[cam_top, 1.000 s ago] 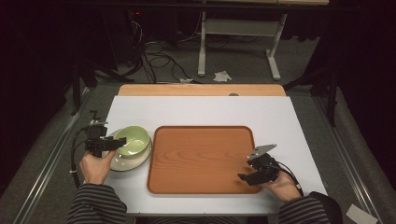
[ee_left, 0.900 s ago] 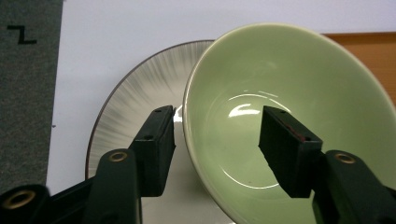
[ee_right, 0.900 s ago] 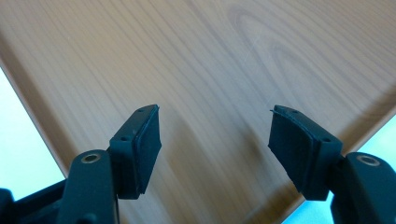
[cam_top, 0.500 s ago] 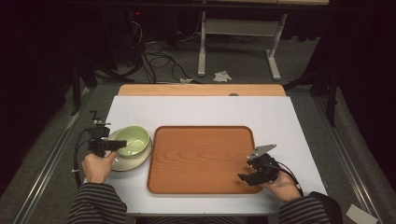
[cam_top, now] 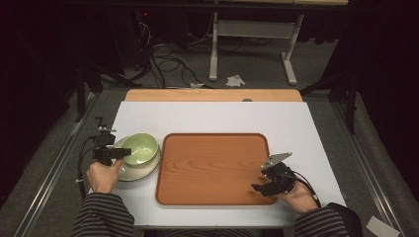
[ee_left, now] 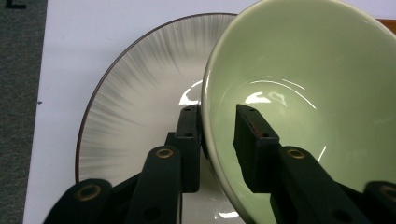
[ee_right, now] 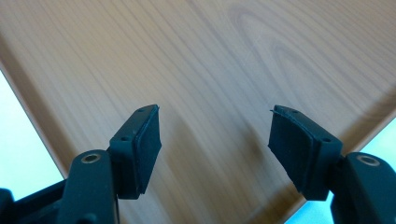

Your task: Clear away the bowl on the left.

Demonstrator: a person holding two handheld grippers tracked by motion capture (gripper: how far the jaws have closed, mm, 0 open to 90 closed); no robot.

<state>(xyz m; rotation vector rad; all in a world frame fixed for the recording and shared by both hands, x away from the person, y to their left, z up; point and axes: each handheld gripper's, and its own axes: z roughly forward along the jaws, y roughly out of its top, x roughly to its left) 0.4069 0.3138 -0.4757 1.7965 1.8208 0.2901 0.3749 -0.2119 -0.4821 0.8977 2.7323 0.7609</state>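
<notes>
The left hand-held gripper (ee_left: 217, 140) pinches the green bowl's (ee_left: 303, 93) rim (over a plate (ee_left: 135, 98)); the right hand-held gripper (ee_right: 215, 149) hangs open above the tray (cam_top: 212, 163).

Tool: the right tool (ee_right: 215, 151), two black jaws with flat rubber pads, rises from the bottom edge; jaws stand wide apart with nothing between them.
Tray: a brown wood-grain tray (ee_right: 196, 60) with a low raised rim lies under and beyond the jaws.
Grain: curved rings sit up and right of the jaws.
Desk: white desk (ee_right: 23, 140) shows past the tray's rim at lower left and lower right.
</notes>
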